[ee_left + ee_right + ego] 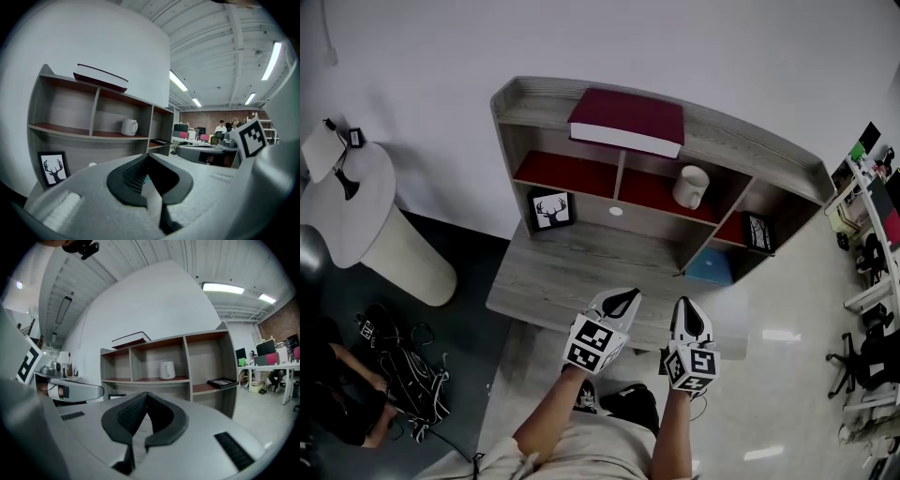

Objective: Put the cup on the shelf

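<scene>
The white cup (691,186) is standing upright in the middle compartment of the shelf (750,148), so the task is looking complete. The left claw (628,295) and right claw (687,307) are hovering closed and empty above the bench (572,267), well apart from the cup.
</scene>
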The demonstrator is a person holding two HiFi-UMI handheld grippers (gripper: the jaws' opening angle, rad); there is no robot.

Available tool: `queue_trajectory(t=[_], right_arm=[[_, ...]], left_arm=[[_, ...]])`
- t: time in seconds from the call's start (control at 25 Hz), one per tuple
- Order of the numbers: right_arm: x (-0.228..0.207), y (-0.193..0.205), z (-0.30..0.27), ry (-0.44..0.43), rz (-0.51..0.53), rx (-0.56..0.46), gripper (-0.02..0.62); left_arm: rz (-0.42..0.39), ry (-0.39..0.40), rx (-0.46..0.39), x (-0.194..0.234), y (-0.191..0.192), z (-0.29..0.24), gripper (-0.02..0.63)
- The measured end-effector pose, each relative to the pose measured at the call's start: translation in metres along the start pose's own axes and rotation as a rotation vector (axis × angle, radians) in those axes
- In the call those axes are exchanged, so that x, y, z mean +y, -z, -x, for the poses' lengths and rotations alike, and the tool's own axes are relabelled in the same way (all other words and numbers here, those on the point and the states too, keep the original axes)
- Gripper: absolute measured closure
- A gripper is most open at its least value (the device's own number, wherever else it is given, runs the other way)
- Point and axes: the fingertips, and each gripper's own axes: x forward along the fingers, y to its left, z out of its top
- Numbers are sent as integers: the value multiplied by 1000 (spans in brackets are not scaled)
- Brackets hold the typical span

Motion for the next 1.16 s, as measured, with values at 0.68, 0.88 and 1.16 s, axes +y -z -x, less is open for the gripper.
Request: queue_trajectory(t=[0.68, 0.88, 1.16], right_arm=[[-2, -7, -8, -22, -4, 32, 580], [-9, -2, -6, -4, -1, 42, 580], [-16, 6, -8, 0, -25, 47, 580]], left_arm=[[15, -28, -14, 23, -6, -10, 597], [37, -41, -8, 28, 1, -11, 597], [36, -41, -3, 26, 9, -17, 597]])
